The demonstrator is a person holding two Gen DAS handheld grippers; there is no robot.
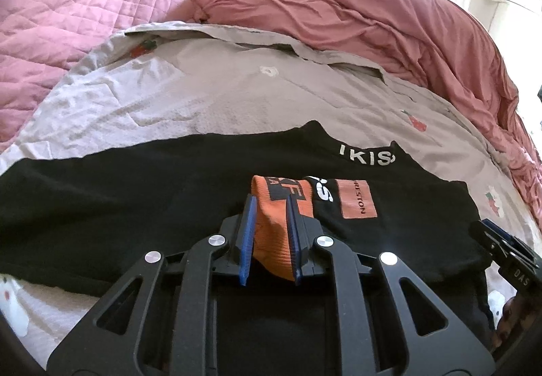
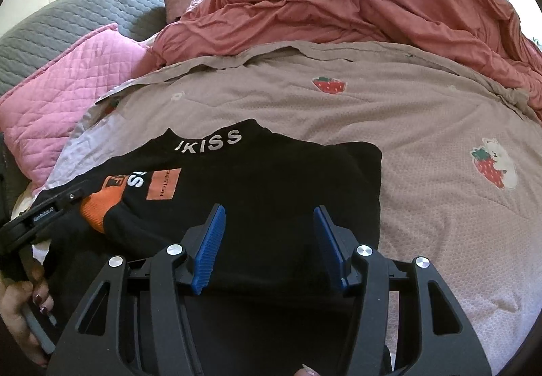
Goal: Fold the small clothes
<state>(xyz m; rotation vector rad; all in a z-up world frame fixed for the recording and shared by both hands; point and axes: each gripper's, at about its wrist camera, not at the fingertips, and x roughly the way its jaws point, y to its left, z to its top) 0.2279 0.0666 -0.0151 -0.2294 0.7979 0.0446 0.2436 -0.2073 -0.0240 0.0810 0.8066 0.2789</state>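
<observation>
We are clamping the orange cuff of the black top in the left gripper, while the right gripper is hovering spread wide, holding nothing, over the top's near edge. The top is lying on the bedspread. It is looking soft, light and limp, so we are judging hems and cuffs the best holds.

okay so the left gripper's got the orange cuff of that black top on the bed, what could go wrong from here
1. The left gripper pinches only the orange cuff; the ribbed fabric may slip out mid-fold.
2. The right gripper is open above the black top, pinning nothing, so pulling the sleeve could drag the whole garment across the quilt.
3. The two grippers sit close together and may collide.
</observation>
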